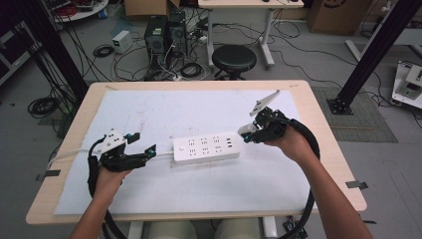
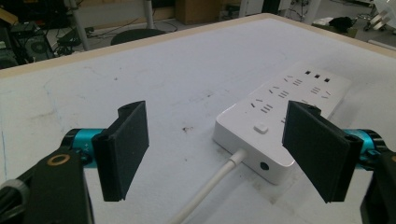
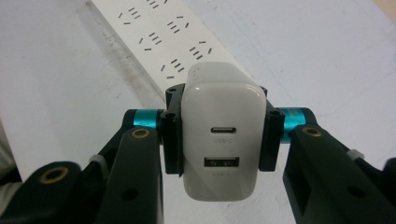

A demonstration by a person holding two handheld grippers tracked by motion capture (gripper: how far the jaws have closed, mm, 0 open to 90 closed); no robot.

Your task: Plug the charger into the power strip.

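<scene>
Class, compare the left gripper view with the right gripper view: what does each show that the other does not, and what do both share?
Left gripper view alone: the left tongs standing open, the power strip's switch and its white cord, a stool beyond the table.

Right gripper view alone: the right tongs shut on a white USB charger, its two ports facing the camera.

Both: the white power strip on the white sheet.

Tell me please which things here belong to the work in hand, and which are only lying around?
In use:
- white USB charger, clamped in the right gripper
- white power strip on the table
- left gripper, open beside the strip's cable end

Lying about:
- black stool
- computer towers
- cardboard box
</scene>
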